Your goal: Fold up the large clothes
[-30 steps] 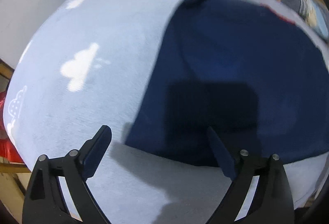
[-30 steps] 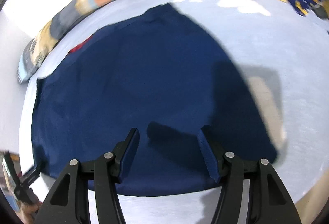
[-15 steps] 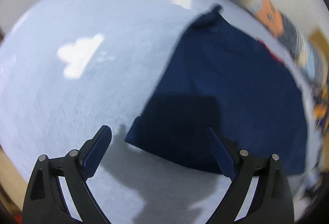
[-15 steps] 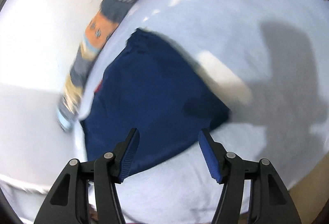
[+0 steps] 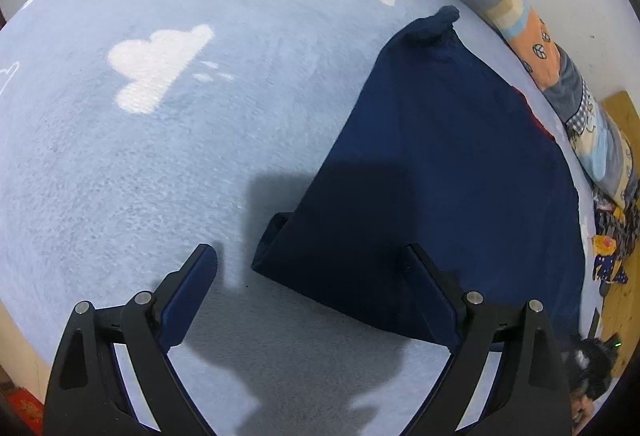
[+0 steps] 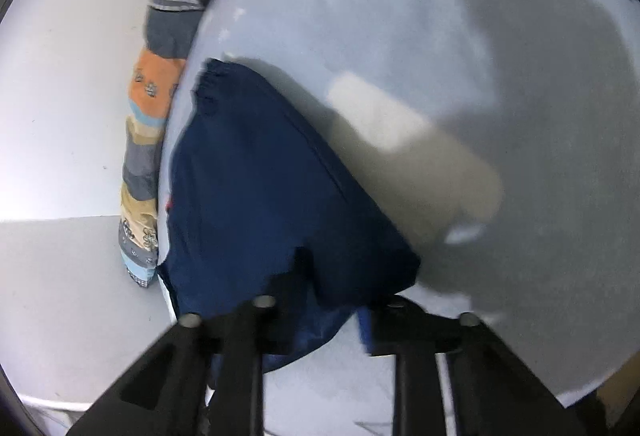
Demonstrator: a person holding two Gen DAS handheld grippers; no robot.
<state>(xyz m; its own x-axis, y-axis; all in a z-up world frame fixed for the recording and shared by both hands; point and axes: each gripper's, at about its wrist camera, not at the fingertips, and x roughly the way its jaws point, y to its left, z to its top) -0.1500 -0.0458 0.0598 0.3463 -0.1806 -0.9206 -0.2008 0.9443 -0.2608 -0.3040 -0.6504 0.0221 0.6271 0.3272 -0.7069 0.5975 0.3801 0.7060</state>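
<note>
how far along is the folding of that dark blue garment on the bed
Done: the dark blue fabric garment lies spread on the light blue cloud-print bedsheet, seemingly already doubled at its near corner. In hand: the right gripper, whose jaws have just been closing, pinches the garment's near edge, while the left gripper hangs open around the opposite corner. Left: grip that corner, carry the edge over, flatten.

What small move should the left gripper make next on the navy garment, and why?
Probably the left gripper should ease down and close on the near corner of the navy garment. Its jaws are open with that corner between them, untouched, while the right gripper has just closed on the other near edge.
</note>
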